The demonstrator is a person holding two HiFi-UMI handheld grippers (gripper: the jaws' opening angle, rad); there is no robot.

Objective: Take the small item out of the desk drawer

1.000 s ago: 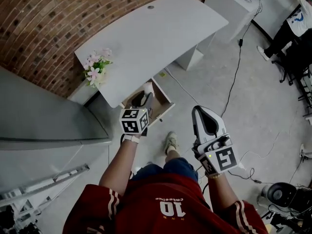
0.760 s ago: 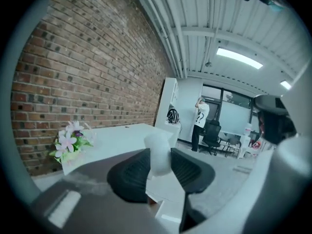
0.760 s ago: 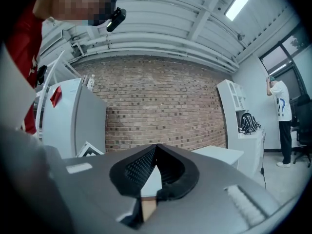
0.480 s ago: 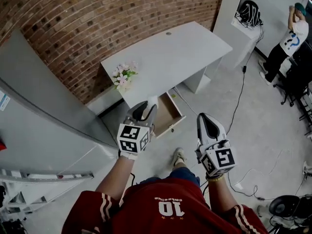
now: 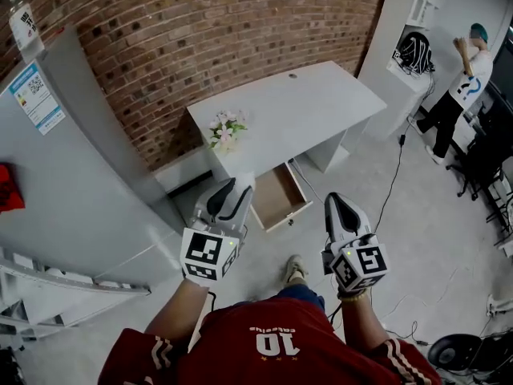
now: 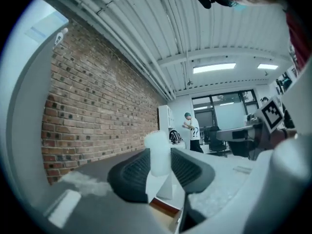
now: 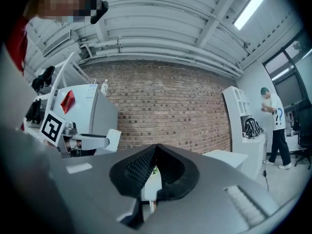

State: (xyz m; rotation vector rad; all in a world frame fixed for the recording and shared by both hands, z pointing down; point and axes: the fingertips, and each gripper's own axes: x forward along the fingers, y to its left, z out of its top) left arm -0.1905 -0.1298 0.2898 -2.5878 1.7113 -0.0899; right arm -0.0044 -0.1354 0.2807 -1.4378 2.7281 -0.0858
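Note:
My left gripper (image 5: 240, 186) is shut on a small white cylinder-shaped item (image 5: 245, 184), held level in the air in front of the desk. In the left gripper view the white item (image 6: 159, 153) stands upright between the two dark pads (image 6: 129, 174). Below and beyond it, the desk drawer (image 5: 277, 196) hangs open under the white desk (image 5: 304, 107); its wooden inside looks bare. My right gripper (image 5: 335, 200) is to the right of the drawer, jaws shut with nothing between them, tips meeting (image 7: 156, 146).
A pot of pink and white flowers (image 5: 227, 130) stands on the desk's left end against the brick wall (image 5: 200, 30). A tall grey cabinet (image 5: 72, 183) fills the left. A person (image 5: 465, 70) stands far right by a white shelf (image 5: 413, 22). A cable (image 5: 397, 175) trails over the floor.
The left gripper has lifted up and away from the open drawer with the white item in its jaws. The right gripper rose a little alongside. The head view has tilted up toward the wall.

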